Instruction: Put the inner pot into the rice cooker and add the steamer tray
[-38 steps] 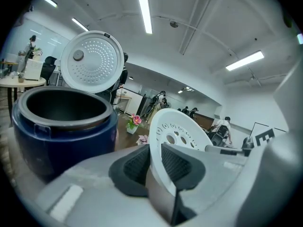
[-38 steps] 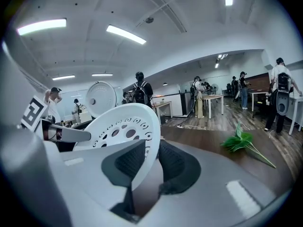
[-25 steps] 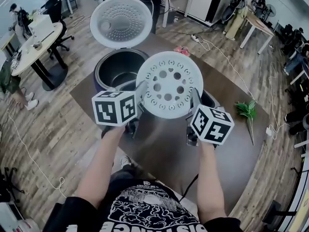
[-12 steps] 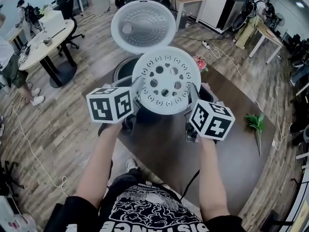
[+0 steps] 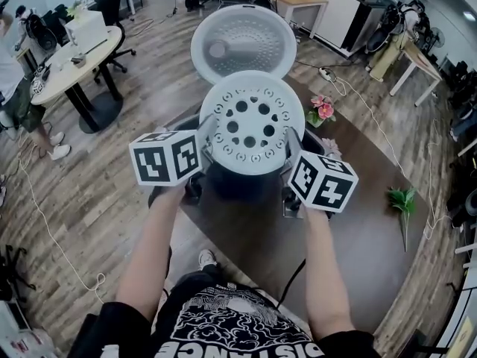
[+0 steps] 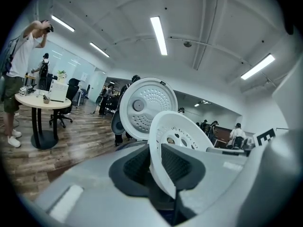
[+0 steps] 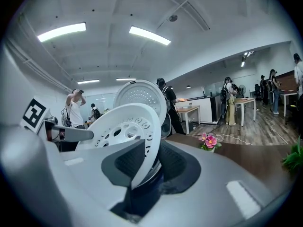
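Observation:
The white steamer tray (image 5: 252, 121), round and full of holes, hangs level between my two grippers. My left gripper (image 5: 206, 137) is shut on its left rim and my right gripper (image 5: 294, 145) is shut on its right rim. The rim sits pinched between the dark pads in the left gripper view (image 6: 177, 141) and in the right gripper view (image 7: 125, 126). The tray hovers above the dark rice cooker (image 5: 237, 186) and hides its opening, so the inner pot cannot be seen. The cooker's white lid (image 5: 244, 42) stands open behind.
The cooker stands on a brown table (image 5: 358, 252). A pink flower (image 5: 322, 110) sits just right of the cooker and a green sprig (image 5: 402, 200) lies farther right. A round office table (image 5: 63, 66), chairs and people are at the far left.
Both grippers have carried the tray from the right of the cooker's opening to above it, so it now covers the opening. Their hold on the rim is unchanged.

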`<state>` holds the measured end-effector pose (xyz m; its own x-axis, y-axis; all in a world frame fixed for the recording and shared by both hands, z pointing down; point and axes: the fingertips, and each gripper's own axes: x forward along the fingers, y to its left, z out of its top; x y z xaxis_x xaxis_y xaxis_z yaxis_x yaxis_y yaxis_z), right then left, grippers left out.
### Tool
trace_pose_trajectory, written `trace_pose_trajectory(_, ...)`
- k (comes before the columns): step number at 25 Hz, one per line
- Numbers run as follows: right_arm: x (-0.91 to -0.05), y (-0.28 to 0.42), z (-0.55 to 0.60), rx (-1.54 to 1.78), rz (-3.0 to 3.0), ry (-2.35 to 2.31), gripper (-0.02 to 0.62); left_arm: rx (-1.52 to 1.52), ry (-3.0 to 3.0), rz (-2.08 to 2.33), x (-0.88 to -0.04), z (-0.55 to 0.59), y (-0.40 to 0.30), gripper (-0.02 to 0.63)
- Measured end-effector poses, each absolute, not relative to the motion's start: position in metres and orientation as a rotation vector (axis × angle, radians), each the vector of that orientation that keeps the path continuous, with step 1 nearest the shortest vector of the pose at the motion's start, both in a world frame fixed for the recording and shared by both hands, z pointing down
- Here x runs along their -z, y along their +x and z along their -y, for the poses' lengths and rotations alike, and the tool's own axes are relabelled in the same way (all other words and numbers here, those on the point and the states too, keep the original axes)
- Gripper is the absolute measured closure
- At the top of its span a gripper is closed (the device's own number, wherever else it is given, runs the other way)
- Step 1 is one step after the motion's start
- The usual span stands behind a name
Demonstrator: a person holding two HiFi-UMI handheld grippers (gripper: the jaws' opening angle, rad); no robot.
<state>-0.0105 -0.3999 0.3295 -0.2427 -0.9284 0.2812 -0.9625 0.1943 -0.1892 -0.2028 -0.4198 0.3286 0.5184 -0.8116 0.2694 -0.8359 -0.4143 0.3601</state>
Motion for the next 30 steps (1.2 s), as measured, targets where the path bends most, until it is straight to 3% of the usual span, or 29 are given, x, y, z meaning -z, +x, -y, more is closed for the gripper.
trace_pose_trajectory(30,-0.373,-0.023,0.441,-0.512,2.197,1.842,0.480,-0.203,2.305,1.346,-0.374,0.467,-0.212,0.512)
